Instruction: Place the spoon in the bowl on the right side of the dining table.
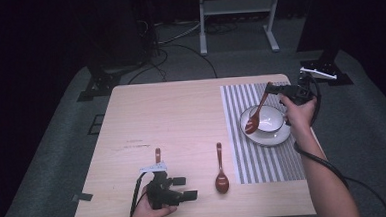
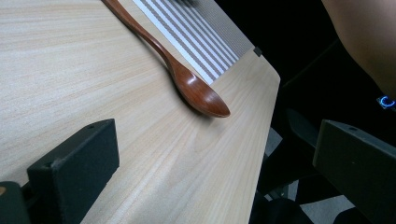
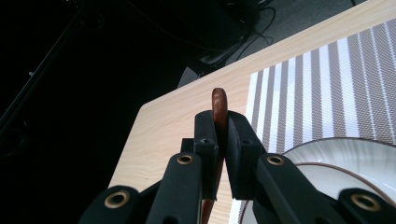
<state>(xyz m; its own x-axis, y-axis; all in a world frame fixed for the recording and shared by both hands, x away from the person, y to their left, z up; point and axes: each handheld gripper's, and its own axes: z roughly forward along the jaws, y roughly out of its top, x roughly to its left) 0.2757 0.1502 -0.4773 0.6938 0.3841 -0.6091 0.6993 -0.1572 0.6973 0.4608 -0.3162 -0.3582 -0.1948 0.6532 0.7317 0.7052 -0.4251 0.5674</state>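
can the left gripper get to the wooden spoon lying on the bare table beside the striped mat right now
Probably yes. The left gripper has open, empty jaws, and the loose spoon lies flat on the table just beside it with nothing between them. The right gripper is off at the bowl.

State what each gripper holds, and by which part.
The right gripper clamps a brown wooden spoon near its handle end, bowl hanging over the cup. The left gripper stands open and holds nothing.

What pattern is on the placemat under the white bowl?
Grey and white stripes on the rectangular placemat, clearest in the high view.

No text, label, brand, number or sign is legible on anything here.
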